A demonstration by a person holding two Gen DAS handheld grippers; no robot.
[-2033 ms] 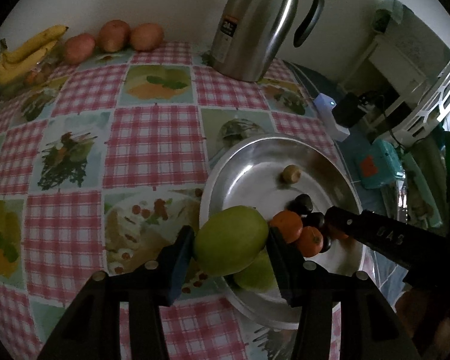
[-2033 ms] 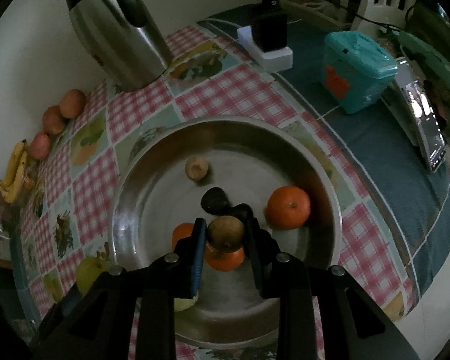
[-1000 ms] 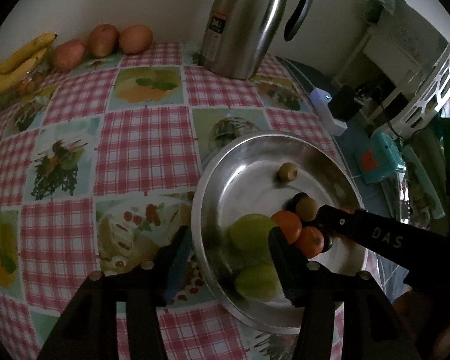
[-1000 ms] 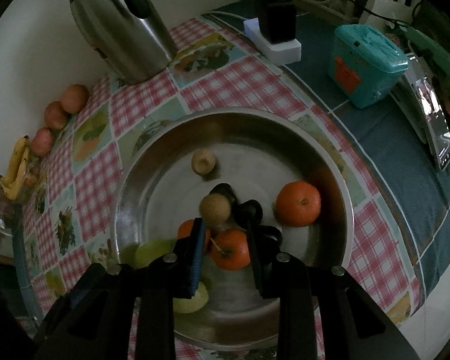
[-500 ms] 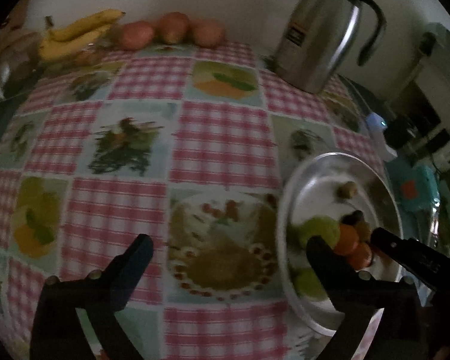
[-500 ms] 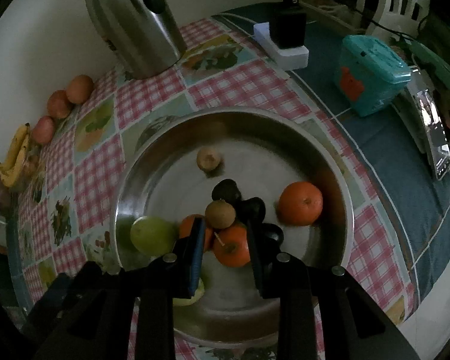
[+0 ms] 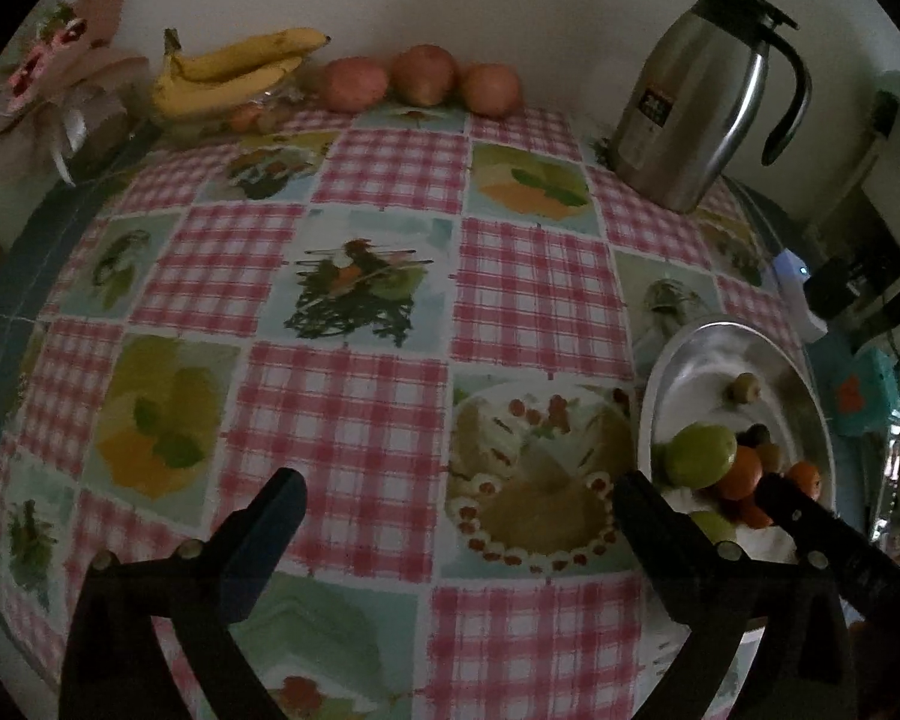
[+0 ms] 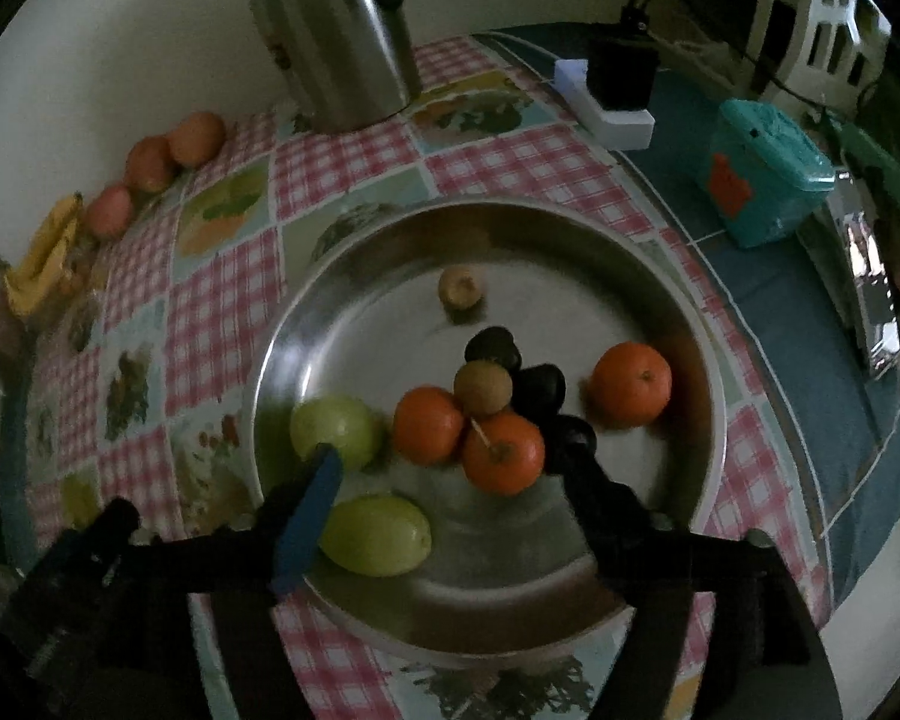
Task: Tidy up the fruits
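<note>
Left claw (image 7: 459,495) spread wide, empty, over bare checked counter (image 7: 384,276) | right claw (image 8: 447,465) wide, empty, above steel bowl (image 8: 699,360) near counter's edge | green mangoes (image 8: 375,534) inside bowl, long axis crosswise, beside oranges (image 8: 501,450) | bananas (image 7: 234,69) clear in left view only

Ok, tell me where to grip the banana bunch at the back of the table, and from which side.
Grip the banana bunch across the thick middle of its curved bodies, with the left tongs, which are open over bare cloth. Come from the front, over the tablecloth: the wall sits close behind, the stem end points left and up, and the reddish fruits crowd its right tip. The middle looks like the widest, steadiest span.
</note>
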